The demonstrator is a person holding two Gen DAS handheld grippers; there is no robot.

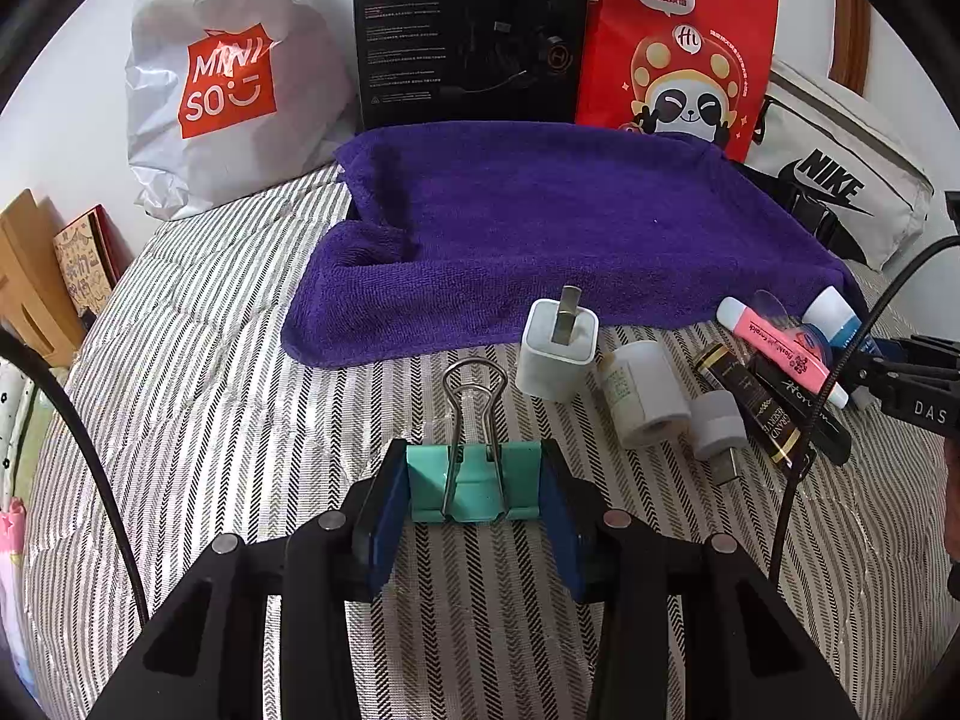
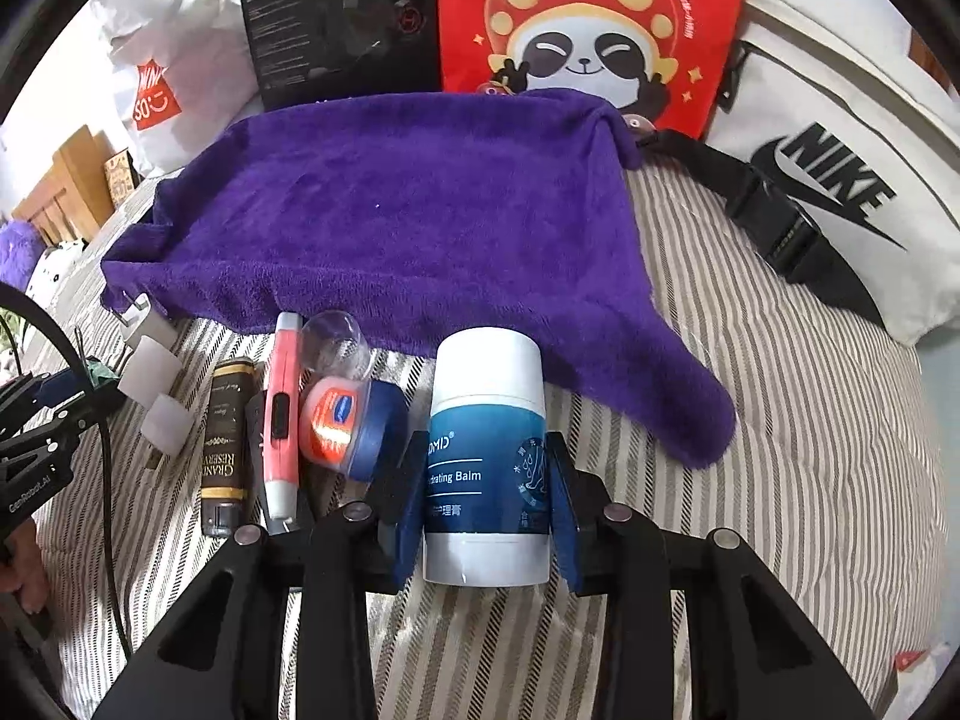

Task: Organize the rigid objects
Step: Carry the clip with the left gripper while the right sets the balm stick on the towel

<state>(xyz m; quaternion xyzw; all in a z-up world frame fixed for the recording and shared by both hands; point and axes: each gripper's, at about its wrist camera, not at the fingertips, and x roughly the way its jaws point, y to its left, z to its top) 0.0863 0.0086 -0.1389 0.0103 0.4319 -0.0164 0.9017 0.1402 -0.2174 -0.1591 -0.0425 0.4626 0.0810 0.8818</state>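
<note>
I see a bed w/ striped grey-white cover filling the frame. Behind it, a white wall. Against that wall: white Miniso bag, black Hecate box right of it, then red panda bag. Wooden boards left of the Miniso bag. Even daylight, soft shadows.

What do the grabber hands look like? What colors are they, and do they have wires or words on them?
Both grabbers are black, with angular frames and round silver bolts. The left gripper and right gripper each have two flat dark blue pads as fingertips. Thin black cables curve beside them. Seen from the side, one shows white letters "DAS" and the other "GenRobot.AI".
</note>
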